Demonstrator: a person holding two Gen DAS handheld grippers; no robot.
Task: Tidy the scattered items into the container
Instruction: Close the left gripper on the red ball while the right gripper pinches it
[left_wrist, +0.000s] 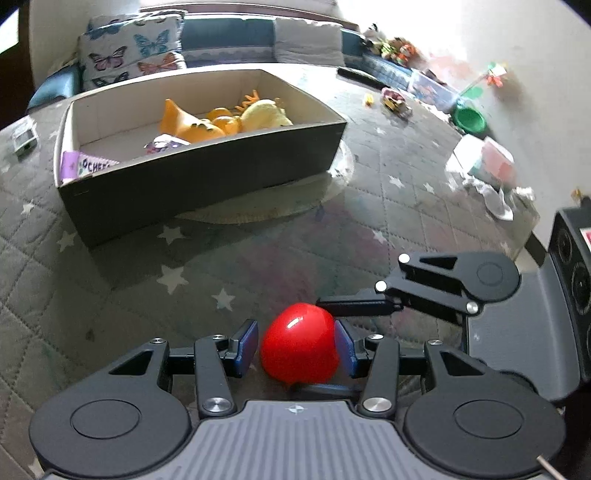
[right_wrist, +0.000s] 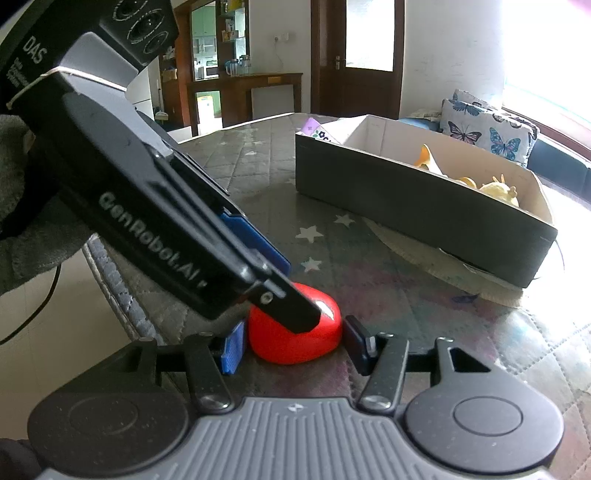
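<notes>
Two claws meet over one red toy (left_wrist: 299, 347), a glossy rounded thing lying on the star-printed quilt (left_wrist: 110, 295). The toy sits right between the fingers of the left claw (left_wrist: 295, 343). That claw stands wide: the pad on the left side (left_wrist: 246, 341) is clear of the toy by a narrow gap, while the opposite pad lies against its flank, so nothing is squeezed.

The right claw (right_wrist: 295, 345) comes in from the other side, and the same toy lies between its two fingers as well. Both of its pads (right_wrist: 233, 347) sit just at the toy's edges. Whether they press on it or merely flank it I cannot tell. One finger of the left claw lies across the top of the toy in the right wrist view.

One open cardboard box (left_wrist: 207, 184) stands well ahead of the left claw and slightly to its left, resting partly on one round mat (left_wrist: 258, 212). Inside I count four things: one orange toy (left_wrist: 188, 123), one yellow plush (left_wrist: 264, 114), one purple packet (left_wrist: 86, 166) leaning in the near corner, and one crumpled wrapper (left_wrist: 164, 144).

Two butterfly cushions (right_wrist: 491, 133) lie beyond the box. One green bowl (left_wrist: 470, 119) sits far ahead to the right.
</notes>
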